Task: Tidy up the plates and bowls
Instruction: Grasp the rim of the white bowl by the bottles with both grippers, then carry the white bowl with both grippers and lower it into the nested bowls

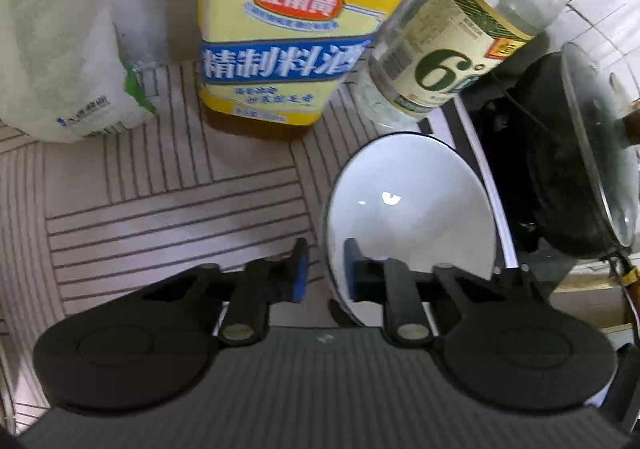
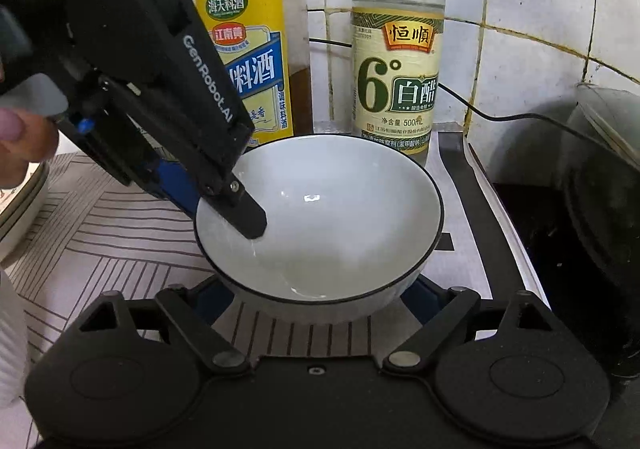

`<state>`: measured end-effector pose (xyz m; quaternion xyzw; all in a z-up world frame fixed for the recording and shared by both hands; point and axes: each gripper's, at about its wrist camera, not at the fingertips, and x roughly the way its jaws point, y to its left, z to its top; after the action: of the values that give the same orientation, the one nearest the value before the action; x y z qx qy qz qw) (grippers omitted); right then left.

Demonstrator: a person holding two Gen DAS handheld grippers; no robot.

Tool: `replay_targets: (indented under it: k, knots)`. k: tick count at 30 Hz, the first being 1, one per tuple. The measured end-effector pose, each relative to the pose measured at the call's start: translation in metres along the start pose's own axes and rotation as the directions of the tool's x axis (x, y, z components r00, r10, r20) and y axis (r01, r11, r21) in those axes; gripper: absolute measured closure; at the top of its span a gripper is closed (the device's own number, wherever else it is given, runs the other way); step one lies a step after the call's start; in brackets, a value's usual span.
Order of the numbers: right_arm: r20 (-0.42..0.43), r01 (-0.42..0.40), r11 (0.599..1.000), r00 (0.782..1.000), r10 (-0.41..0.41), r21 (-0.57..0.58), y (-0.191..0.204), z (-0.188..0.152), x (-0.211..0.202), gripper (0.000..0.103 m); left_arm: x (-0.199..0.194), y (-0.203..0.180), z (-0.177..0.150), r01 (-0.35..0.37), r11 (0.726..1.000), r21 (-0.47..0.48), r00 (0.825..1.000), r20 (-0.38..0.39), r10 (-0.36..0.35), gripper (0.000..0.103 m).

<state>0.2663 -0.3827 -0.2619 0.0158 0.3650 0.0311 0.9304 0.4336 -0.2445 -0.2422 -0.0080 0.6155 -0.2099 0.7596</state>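
Left tool (image 1: 325, 269) straddles the white bowl's (image 2: 320, 217) rim, not clamped

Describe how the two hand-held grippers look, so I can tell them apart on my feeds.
Both look identical: matte black plastic bodies with two round black discs, silver pivot pins and blue finger pads. The left hand-held gripper shows white "GenRobot.AI" lettering on its side and a blue part near the trigger. The right hand-held gripper shows a ribbed black top. No cables visible on either.
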Motion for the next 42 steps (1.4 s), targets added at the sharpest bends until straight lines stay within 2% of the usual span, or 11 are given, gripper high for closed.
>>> replay_targets:
  k: [3,8,12,16,25,32,38,42]
  knots:
    - [-0.001,0.010,1.000,1.000,-0.010,-0.012,0.003,-0.001,-0.003,0.012,-0.001,-0.011,-0.004,-0.041,0.998,0.050,0.999,0.015,0.040,0.090]
    - [0.022,0.012,1.000,1.000,-0.012,0.008,0.003,-0.003,-0.014,0.012,-0.013,-0.020,-0.014,-0.060,0.994,0.089,0.998,0.020,0.058,0.090]
    - [0.060,-0.020,0.999,0.998,0.017,0.047,0.008,-0.003,-0.035,0.012,-0.039,-0.026,-0.027,-0.086,0.987,0.137,0.995,0.062,0.078,0.089]
    - [0.105,-0.039,0.999,0.994,0.038,0.010,0.020,0.000,-0.057,0.012,-0.067,-0.027,-0.037,-0.107,0.982,0.152,0.992,0.086,0.095,0.089]
    - [0.168,-0.133,0.988,0.975,0.145,-0.084,0.055,0.019,-0.113,0.012,-0.150,-0.009,-0.070,-0.098,0.991,0.086,0.986,0.141,0.085,0.089]
    - [0.190,-0.226,0.961,0.948,0.255,-0.161,0.085,0.027,-0.153,0.012,-0.200,0.013,-0.099,-0.089,0.996,0.022,0.979,0.186,0.084,0.089]
    - [0.151,-0.294,0.928,0.931,0.332,-0.227,0.109,0.021,-0.161,0.012,-0.216,0.033,-0.124,-0.126,0.991,-0.039,0.976,0.177,0.131,0.089]
    - [0.097,-0.372,0.897,0.910,0.403,-0.238,0.120,0.014,-0.158,0.012,-0.213,0.053,-0.140,-0.156,0.983,-0.092,0.977,0.131,0.167,0.089]
